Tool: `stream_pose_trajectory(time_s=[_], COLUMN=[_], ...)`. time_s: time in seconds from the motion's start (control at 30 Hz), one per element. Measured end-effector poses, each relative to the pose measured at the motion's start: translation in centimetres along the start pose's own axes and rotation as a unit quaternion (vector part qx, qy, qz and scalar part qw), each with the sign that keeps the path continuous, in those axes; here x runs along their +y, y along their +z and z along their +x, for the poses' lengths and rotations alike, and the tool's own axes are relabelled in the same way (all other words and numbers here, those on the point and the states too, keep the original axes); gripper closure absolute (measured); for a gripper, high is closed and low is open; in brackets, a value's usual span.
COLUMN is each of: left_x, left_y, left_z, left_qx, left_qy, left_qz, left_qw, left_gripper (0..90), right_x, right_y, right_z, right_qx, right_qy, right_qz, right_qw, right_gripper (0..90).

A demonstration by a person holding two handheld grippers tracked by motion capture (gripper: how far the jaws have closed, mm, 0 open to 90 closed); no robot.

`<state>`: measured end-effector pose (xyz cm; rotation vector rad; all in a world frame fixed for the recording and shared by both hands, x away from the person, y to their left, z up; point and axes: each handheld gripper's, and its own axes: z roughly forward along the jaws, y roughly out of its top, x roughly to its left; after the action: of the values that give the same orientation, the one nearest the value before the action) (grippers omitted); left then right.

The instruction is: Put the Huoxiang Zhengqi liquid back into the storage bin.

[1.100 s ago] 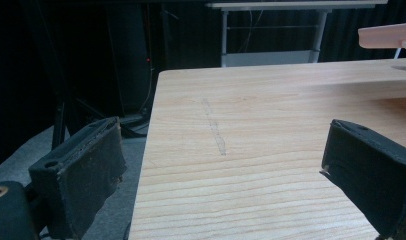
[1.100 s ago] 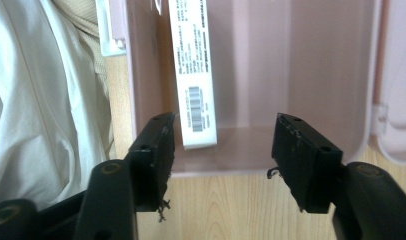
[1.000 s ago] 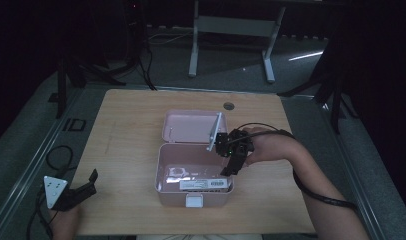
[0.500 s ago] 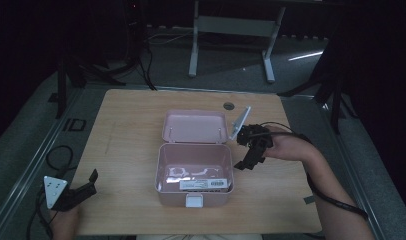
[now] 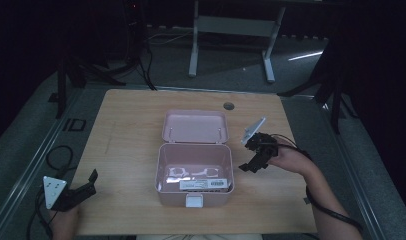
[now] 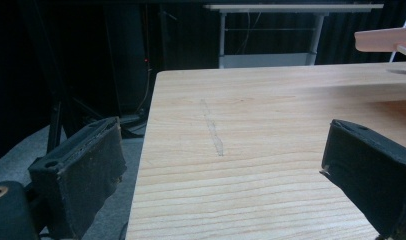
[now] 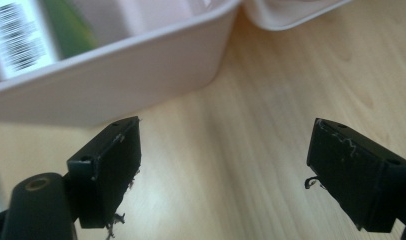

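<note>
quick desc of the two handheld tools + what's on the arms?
Both are black two-jaw tools with blocky, flat-faced pads. The left tool carries a grey three-cornered plate with small dots, and a black cable loops away from it. The right tool has a similar pale plate and a black cable trailing along the forearm. Right pads look scuffed. No sleeve visible on that forearm.

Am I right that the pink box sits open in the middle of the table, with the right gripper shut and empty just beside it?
Not quite: the right gripper is open, not shut. The right gripper view shows its two jaws standing wide apart over bare wood, with nothing between them. The rest holds: the pink box sits open mid-table, and the gripper is beside it.
</note>
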<state>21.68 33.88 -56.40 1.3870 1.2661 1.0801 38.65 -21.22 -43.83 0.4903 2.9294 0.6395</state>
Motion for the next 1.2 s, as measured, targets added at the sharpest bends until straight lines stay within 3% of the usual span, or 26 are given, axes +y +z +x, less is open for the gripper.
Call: stream_pose_trajectory(time_s=[0.1,0.2,0.23,0.33,0.37,0.43,0.5,0.6,0.67,0.7,0.73,0.8,0.87,0.9,0.93,0.97,1.0,1.03,1.13,1.2], left_x=[0.0,0.0,0.0,0.0,0.0,0.0,0.0,0.0,0.0,0.0,0.0,0.0,0.0,0.0,0.0,0.0,0.0,0.0,0.0,0.0], left_y=[0.0,0.0,0.0,0.0,0.0,0.0,0.0,0.0,0.0,0.0,0.0,0.0,0.0,0.0,0.0,0.0,0.0,0.0,0.0,0.0], left_z=[0.0,0.0,0.0,0.0,0.0,0.0,0.0,0.0,0.0,0.0,0.0,0.0,0.0,0.0,0.0,0.0,0.0,0.0,0.0,0.0], left_qx=[0.000,0.000,0.000,-0.001,0.000,0.000,-0.001,0.000,-0.001,0.000,0.000,0.000,-0.001,0.000,0.000,0.000,0.000,0.001,0.000,0.000], left_qy=[0.001,0.000,0.000,0.001,0.001,0.001,0.000,0.000,-0.001,-0.001,-0.001,-0.001,-0.001,0.000,0.001,0.001,0.001,0.000,0.001,0.000], left_qz=[0.001,0.001,0.000,0.000,0.000,0.001,0.001,0.001,0.001,0.001,0.001,0.000,0.001,0.001,0.000,0.000,-0.001,-0.001,0.000,0.000], left_qw=[1.0000,1.0000,1.0000,1.0000,1.0000,1.0000,1.0000,1.0000,1.0000,1.0000,1.0000,1.0000,1.0000,1.0000,1.0000,1.0000,1.0000,1.0000,1.0000,1.0000], left_gripper=[3.8,3.8,3.8,3.8,3.8,3.8,3.8,3.8,3.8,3.8,3.8,3.8,3.8,3.8,3.8,3.8,3.8,3.8,3.8,3.8], right_x=[-0.9,-1.5,-2.1,-2.8,-3.4,-3.7,-4.3,-5.3,-6.0,-6.7,-6.7,-7.5,-8.2,-8.8,-8.8,-9.3,-9.3,-9.6,-10.3,-10.5], right_y=[1.1,1.8,2.6,3.3,3.9,4.2,4.7,5.4,5.7,5.9,5.9,5.9,5.8,5.8,5.8,5.7,5.7,5.7,5.9,6.0], right_z=[-0.3,-0.4,-0.6,-0.7,-0.6,-0.6,-0.6,-0.6,-0.5,-0.5,-0.5,-0.5,-0.5,-0.4,-0.4,-0.5,-0.5,-0.5,-0.6,-0.6], right_qx=[-0.023,-0.023,-0.034,-0.035,-0.045,-0.050,-0.067,-0.090,-0.118,-0.134,-0.134,-0.153,-0.158,-0.182,-0.182,-0.192,-0.192,-0.198,-0.200,-0.199], right_qy=[0.012,0.025,0.038,0.050,0.066,0.072,0.084,0.106,0.113,0.131,0.131,0.149,0.162,0.168,0.168,0.183,0.183,0.189,0.197,0.199], right_qz=[-0.018,-0.030,-0.045,-0.050,-0.057,-0.062,-0.079,-0.108,-0.130,-0.157,-0.157,-0.179,-0.197,-0.206,-0.206,-0.211,-0.211,-0.217,-0.220,-0.219], right_qw=[0.9995,0.9990,0.9977,0.9969,0.9952,0.9943,0.9911,0.9843,0.9780,0.9695,0.9695,0.9605,0.9539,0.9466,0.9466,0.9409,0.9409,0.9370,0.9341,0.9344], right_gripper=[13.3,12.9,12.9,12.3,12.3,12.3,12.2,12.1,12.0,12.0,12.0,12.1,12.0,12.0,12.0,11.3,11.3,11.4,11.4,11.3])
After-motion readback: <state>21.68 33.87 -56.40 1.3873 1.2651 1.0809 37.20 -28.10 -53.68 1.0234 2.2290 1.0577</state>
